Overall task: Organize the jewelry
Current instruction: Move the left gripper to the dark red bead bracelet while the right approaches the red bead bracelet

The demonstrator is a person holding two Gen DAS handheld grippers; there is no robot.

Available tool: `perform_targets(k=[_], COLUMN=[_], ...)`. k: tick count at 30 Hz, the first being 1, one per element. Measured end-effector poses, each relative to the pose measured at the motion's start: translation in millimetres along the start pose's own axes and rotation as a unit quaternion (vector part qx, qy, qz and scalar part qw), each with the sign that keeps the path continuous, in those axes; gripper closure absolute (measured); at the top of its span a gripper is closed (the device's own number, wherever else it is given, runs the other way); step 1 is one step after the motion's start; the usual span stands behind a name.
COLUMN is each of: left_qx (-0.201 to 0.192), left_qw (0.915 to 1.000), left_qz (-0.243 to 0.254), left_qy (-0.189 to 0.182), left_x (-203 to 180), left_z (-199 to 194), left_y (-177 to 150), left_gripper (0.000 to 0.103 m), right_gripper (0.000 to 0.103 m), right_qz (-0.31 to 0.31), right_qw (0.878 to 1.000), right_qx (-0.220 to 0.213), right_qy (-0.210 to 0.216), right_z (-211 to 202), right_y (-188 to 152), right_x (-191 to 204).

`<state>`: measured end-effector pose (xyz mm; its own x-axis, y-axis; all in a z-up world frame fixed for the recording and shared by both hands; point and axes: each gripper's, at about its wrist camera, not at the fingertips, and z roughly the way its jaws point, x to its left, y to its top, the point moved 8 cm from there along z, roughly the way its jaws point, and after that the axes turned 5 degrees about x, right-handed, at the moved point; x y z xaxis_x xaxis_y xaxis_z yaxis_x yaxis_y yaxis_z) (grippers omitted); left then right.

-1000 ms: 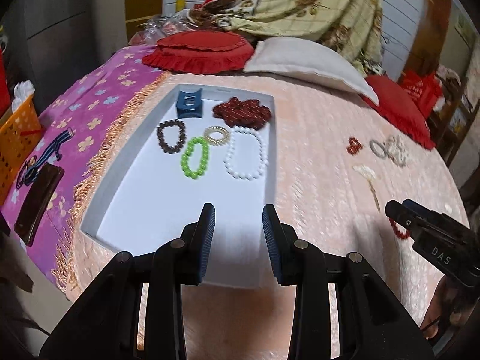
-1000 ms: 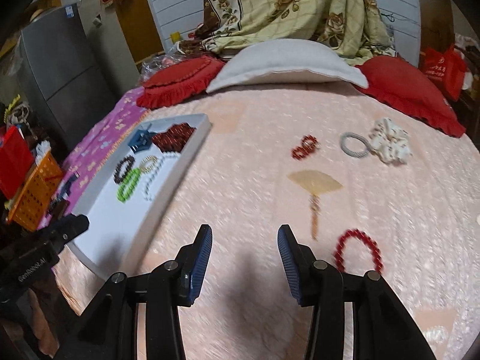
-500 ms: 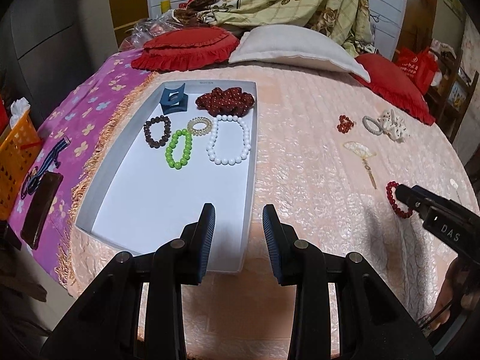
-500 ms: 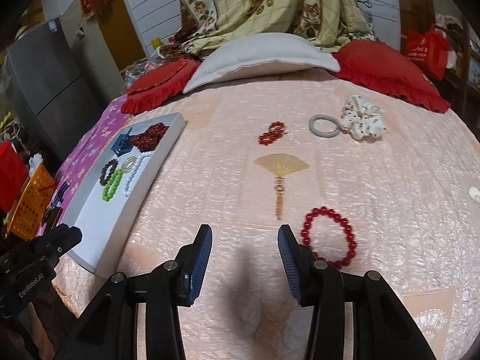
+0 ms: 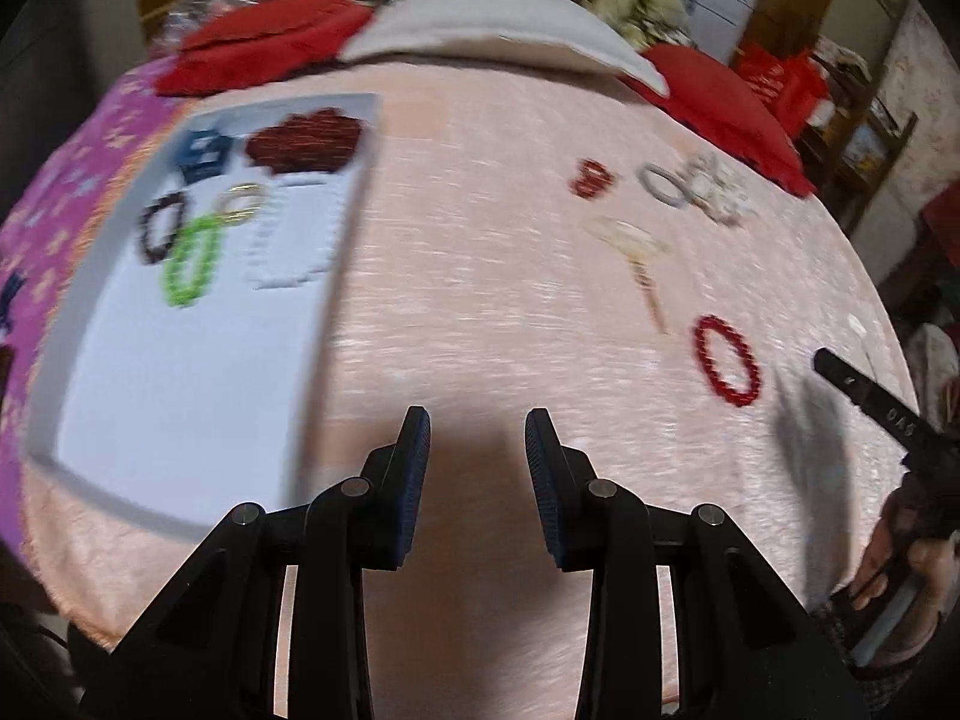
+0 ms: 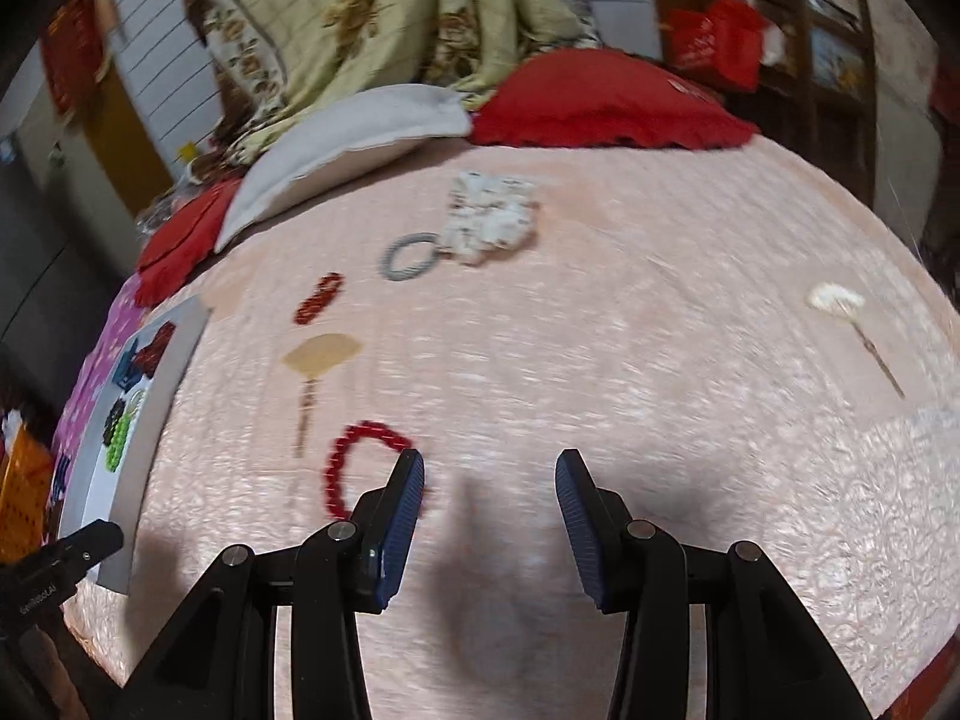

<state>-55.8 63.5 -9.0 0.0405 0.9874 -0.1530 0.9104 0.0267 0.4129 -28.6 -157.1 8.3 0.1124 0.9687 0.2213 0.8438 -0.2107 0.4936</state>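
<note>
A white tray (image 5: 180,396) on the pink bedspread holds several bracelets, a blue clip (image 5: 204,153) and a dark red bead piece (image 5: 306,141). Loose on the spread lie a red bead bracelet (image 6: 360,462), a fan pendant (image 6: 321,357), a small red piece (image 6: 318,298), a grey ring (image 6: 408,255), a white scrunchie (image 6: 489,219) and a cream fan pin (image 6: 840,306). My left gripper (image 5: 477,444) is open and empty over bare spread right of the tray. My right gripper (image 6: 489,480) is open and empty; its left finger overlaps the red bracelet.
Red cushions (image 6: 600,99) and a white pillow (image 6: 348,144) line the far side of the bed under a draped floral blanket (image 6: 420,18). A purple cloth (image 5: 66,180) lies left of the tray. An orange basket (image 6: 24,480) stands off the bed's left edge.
Both grippers swept to the right across the bed. The tray slid left in both views, and the red bracelet now sits by my right gripper's left finger. Jaw gaps look unchanged.
</note>
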Motion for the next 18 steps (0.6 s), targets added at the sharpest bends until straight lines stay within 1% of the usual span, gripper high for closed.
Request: perform_targets(k=[3,6,9,11,14,16,18], left_qx=[0.006,0.002,-0.009,-0.017,-0.013,-0.006,0.000], left_qw=[0.9998,0.9992,0.9984,0.9975,0.9955,0.9941,0.9934], left_qz=[0.019,0.038,0.055,0.068,0.094,0.108,0.114], left_qy=[-0.010,-0.012,-0.009,-0.006,-0.009,-0.006,-0.008], left_x=[-21,-35,-47,-54,-65,-71,-74], left_z=[10,18,31,47,76,96,109], left_y=[15,41,76,102,133,151,160], left_gripper=[0.071,0.071,0.071,0.071,0.071,0.071,0.071], right_gripper=[0.059,0.059,0.059,0.059,0.059,0.059,0.059], right_qz=[-0.002,-0.003,-0.010,-0.019,-0.033,-0.046,-0.054], right_qw=[1.000,1.000,0.999,0.998,0.997,0.995,0.995], right_qx=[0.005,0.013,0.021,0.023,0.030,0.037,0.041], right_qy=[0.002,0.021,0.040,0.050,0.068,0.076,0.078], right_z=[5,12,19,22,27,34,40], right_y=[-4,-8,-11,-11,-11,-10,-9], right_x=[-10,-11,-6,0,9,16,20])
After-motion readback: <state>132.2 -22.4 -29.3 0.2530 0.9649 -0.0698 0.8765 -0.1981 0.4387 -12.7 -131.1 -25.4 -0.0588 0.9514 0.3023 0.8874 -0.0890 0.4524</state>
